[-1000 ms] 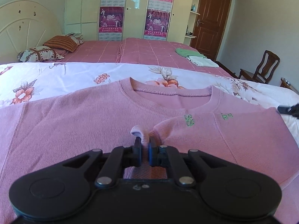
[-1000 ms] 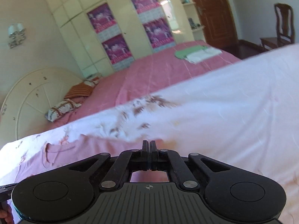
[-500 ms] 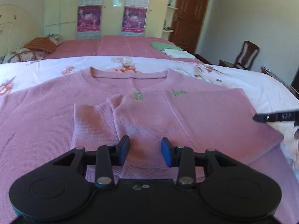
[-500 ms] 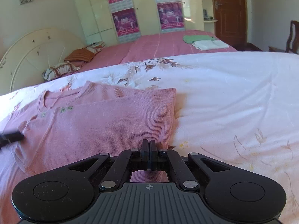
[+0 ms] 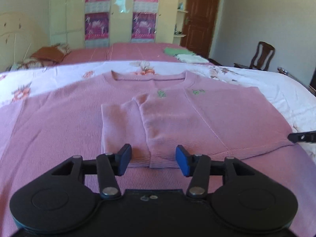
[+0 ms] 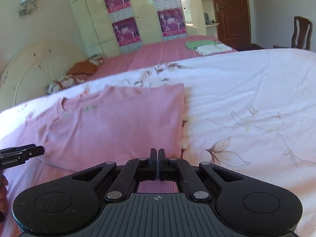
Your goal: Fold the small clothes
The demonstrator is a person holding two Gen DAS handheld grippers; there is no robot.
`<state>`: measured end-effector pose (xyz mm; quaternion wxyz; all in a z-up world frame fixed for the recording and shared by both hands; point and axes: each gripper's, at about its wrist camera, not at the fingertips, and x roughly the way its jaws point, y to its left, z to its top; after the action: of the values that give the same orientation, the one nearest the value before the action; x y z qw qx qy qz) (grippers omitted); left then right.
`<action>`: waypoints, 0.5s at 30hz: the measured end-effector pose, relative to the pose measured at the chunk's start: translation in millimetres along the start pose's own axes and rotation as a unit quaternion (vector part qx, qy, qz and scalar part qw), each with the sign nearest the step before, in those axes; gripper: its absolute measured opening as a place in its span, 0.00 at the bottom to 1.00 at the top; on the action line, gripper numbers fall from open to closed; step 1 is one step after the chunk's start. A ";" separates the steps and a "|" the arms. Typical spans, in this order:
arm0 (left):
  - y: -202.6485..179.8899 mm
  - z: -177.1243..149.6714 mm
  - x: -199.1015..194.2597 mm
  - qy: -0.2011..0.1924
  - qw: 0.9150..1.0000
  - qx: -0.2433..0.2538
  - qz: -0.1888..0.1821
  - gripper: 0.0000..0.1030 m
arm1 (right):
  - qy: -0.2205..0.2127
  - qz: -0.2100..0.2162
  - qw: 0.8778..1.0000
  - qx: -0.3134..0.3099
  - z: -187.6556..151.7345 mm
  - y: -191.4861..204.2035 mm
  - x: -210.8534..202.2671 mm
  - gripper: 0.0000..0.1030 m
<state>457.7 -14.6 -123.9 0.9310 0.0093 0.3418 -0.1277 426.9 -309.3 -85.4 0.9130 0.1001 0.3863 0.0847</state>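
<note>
A pink sweater lies flat on a white floral quilt, neckline toward the far edge of the quilt. Its right side is folded in over the chest, and the sleeve lies doubled on top, cuff end toward the hem.

The left gripper sits low over the sweater just short of the sleeve's cuff. Its jaws have just been opening and now stand apart, the 2 blue pads clear of the cloth, with the cuff edge showing in the gap but not pinched.

The right gripper is at the sweater's folded right edge, near the hem corner. Its jaws are pressed together; no cloth shows between them.

Beyond the quilt, a pink bedspread carries a green and a white folded garment.
</note>
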 end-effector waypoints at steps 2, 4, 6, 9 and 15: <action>1.9 3.5 -4.7 0.004 1.000 -0.004 -0.005 0.47 | 0.011 -0.006 1.000 -0.004 -12.0 2.0 6.3 0.00; 5.8 1.6 -8.8 0.003 1.000 -0.006 -0.001 0.49 | 0.015 -0.022 1.000 0.011 -7.9 5.1 3.1 0.00; 9.3 -4.1 -9.3 0.004 1.000 -0.003 -0.004 0.49 | -0.033 -0.033 0.999 0.013 -8.3 12.1 -10.9 0.00; 11.8 -6.2 -14.8 0.008 1.000 0.000 -0.011 0.49 | 0.006 -0.058 0.998 -0.016 -17.3 23.1 7.2 0.00; 79.4 -29.9 -78.0 -0.050 0.995 -0.082 0.016 0.61 | -0.026 -0.050 0.998 0.017 -12.8 42.7 -20.1 0.00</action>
<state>401.0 83.3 -102.5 0.9465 -0.0680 0.3039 -0.0846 400.6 -271.2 -69.6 0.9241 0.0979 0.3681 0.0296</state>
